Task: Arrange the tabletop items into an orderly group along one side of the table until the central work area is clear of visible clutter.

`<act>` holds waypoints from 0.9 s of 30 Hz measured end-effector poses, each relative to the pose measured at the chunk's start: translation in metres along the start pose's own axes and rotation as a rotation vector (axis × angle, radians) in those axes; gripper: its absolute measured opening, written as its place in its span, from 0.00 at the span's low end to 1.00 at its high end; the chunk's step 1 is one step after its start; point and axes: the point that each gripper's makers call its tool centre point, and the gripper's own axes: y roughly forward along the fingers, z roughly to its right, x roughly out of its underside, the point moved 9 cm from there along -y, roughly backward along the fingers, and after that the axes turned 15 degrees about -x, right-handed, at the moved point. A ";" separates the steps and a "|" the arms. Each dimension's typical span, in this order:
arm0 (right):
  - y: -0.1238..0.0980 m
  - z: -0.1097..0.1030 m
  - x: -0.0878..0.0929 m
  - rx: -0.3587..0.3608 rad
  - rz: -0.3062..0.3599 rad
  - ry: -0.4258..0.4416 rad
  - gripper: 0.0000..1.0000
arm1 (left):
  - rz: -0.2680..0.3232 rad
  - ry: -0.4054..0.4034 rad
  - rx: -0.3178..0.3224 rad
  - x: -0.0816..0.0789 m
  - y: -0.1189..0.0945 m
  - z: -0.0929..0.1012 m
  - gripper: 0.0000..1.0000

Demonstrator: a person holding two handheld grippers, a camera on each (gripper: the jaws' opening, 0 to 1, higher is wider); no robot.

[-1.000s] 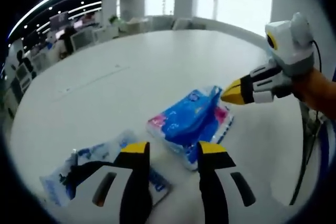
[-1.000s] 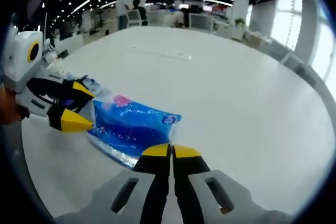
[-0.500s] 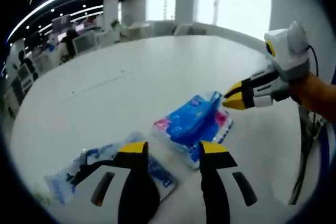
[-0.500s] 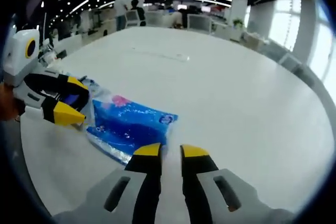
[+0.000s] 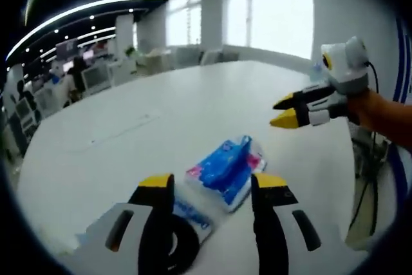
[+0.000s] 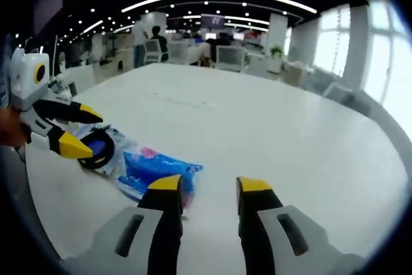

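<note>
A blue and pink tissue pack [image 5: 225, 170] lies on the white table [image 5: 193, 104], just beyond my left gripper [image 5: 212, 183], which is open and holds nothing. Beside the pack, under my left jaw, is a clear packet with blue print [image 5: 191, 212] holding a black coil [image 5: 180, 249]. My right gripper [image 5: 284, 111] hovers open, up and to the right of the pack. In the right gripper view, my right gripper [image 6: 210, 185] is open and empty above the table [image 6: 277, 133], with the blue pack [image 6: 154, 167] at its left jaw. The left gripper [image 6: 82, 133] hangs open over the black coil [image 6: 96, 149].
The table's rim curves round near me, with a dark cable [image 5: 370, 178] hanging past its right edge. An orange sleeve [image 5: 386, 117] shows behind the right gripper. Office desks, chairs and standing people [image 6: 154, 40] are far beyond the table.
My right gripper has gone from shut to open. Both grippers have drawn back and up from the blue pack, which lies where it was.
</note>
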 end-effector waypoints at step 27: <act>-0.018 -0.118 -0.038 -0.205 0.074 -0.072 0.76 | 0.000 -0.171 0.093 0.038 -0.122 -0.058 0.89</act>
